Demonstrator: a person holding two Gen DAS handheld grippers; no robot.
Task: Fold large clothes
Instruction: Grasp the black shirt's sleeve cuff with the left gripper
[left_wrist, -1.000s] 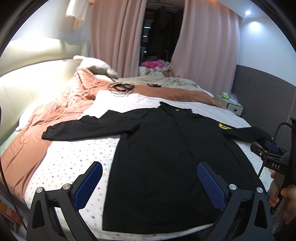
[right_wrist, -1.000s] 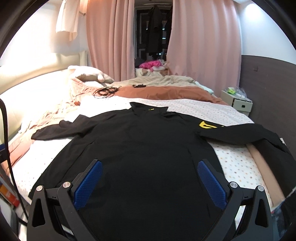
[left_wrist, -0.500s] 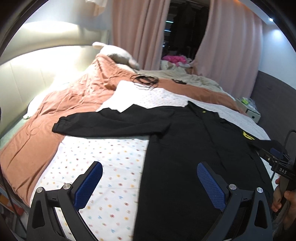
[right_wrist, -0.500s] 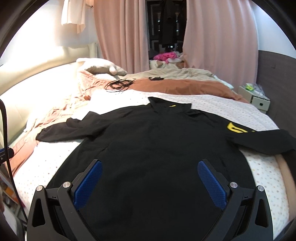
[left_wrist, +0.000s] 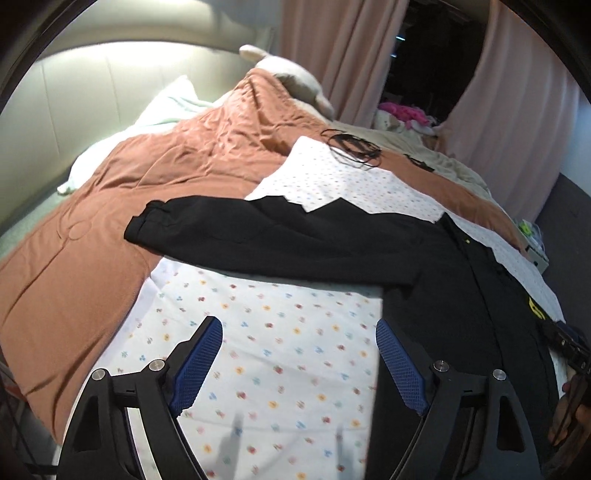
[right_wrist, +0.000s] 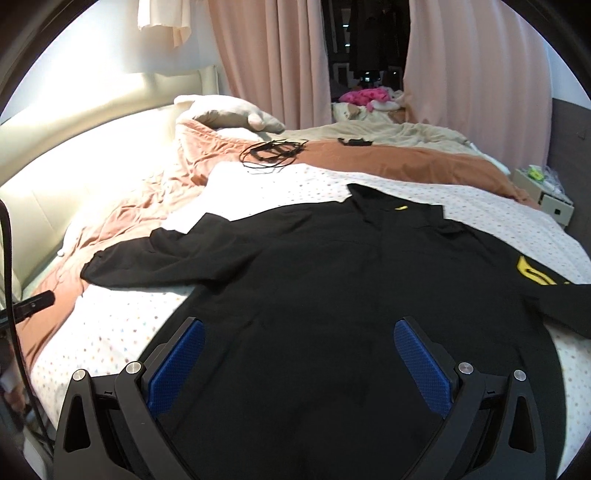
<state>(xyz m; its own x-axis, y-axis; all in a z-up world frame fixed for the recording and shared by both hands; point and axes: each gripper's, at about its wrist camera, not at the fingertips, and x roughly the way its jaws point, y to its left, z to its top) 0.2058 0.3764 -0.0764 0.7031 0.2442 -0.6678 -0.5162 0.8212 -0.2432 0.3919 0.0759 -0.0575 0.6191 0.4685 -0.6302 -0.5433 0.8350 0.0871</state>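
A black long-sleeved shirt (right_wrist: 332, 280) is spread flat, front up, on the dotted white sheet (left_wrist: 266, 354) of a bed, its collar (right_wrist: 391, 206) turned toward the far curtains and its hem toward the cameras. It is judged to be light, soft and limp: no shape will be kept once it is lifted, and any unsupported part can be expected to sag and drag, though little slipping on the cotton sheet is likely. One sleeve (left_wrist: 258, 236) is stretched out sideways, its cuff (left_wrist: 142, 225) resting on the rust-coloured quilt (left_wrist: 92, 229); the other sleeve, marked with a yellow logo (right_wrist: 532, 275), runs off toward the opposite edge. A hold is best taken at the cuff or at the shoulder seam and hem corner, where doubled fabric gives the pads something to bite, so that the sleeve can be laid over the body. The left gripper (left_wrist: 299, 354) is seen over bare sheet just beside the shirt's side edge; its jaws have just been closing a little yet stand wide, with nothing between them. The right gripper (right_wrist: 299, 354) is held above the lower body of the shirt, its jaws wide apart and empty. Farther off, a coil of black cable (right_wrist: 273, 153) lies on the quilt, well apart from the shirt.
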